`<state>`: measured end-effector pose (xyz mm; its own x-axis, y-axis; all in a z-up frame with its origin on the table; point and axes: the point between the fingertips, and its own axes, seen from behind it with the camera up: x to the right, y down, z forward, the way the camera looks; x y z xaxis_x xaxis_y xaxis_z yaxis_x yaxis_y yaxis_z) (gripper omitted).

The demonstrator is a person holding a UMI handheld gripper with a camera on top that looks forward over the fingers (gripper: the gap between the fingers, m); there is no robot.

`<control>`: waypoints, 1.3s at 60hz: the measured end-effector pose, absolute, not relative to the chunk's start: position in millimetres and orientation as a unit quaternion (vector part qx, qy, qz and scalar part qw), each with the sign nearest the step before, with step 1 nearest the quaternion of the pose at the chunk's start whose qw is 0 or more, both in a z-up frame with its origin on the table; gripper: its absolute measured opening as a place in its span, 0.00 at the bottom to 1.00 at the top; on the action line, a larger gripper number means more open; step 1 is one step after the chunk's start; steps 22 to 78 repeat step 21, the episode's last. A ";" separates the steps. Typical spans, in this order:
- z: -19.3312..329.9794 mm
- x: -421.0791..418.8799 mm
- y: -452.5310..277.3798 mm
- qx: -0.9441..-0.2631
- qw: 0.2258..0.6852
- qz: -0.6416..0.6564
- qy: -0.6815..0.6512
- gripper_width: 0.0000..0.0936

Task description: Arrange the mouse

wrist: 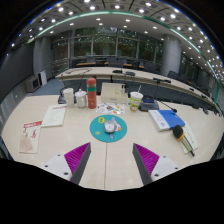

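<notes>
Your tongs (111, 160) hang above the near part of the pale table (60, 140), and their two fingers stand apart with nothing between them; the purple pads (76, 155) face each other across a wide gap. Take the round blue mat (108, 127) as your landmark: it lies on the table just ahead of the fingers, in the middle between them. The mouse (110, 126), small and light coloured, rests on this mat, near its centre, apart from both fingers. Behind the mat, a little to the left, you see a tall orange and red can (91, 92) standing upright, and just left of it a white cup (68, 96). Behind the mat to the right stands a pale cup with a green band (135, 100). Left of the mat lies a white paper sheet (53, 116), and further left, nearer to you, a booklet with red marks (31, 137). Right of the mat lies a blue folder (166, 119), and a dark object (184, 140), which you cannot identify, is near the folder, on the side closer to you. Beyond the table are more desks and large windows.
</notes>
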<state>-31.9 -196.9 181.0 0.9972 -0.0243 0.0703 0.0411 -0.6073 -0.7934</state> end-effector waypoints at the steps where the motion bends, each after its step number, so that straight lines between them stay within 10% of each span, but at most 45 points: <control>1: 183.4 -32.3 -203.9 -0.896 0.443 -0.038 -0.006 0.92; 78: 214.1 -41.4 -283.9 -0.885 0.463 -0.034 -0.025 0.92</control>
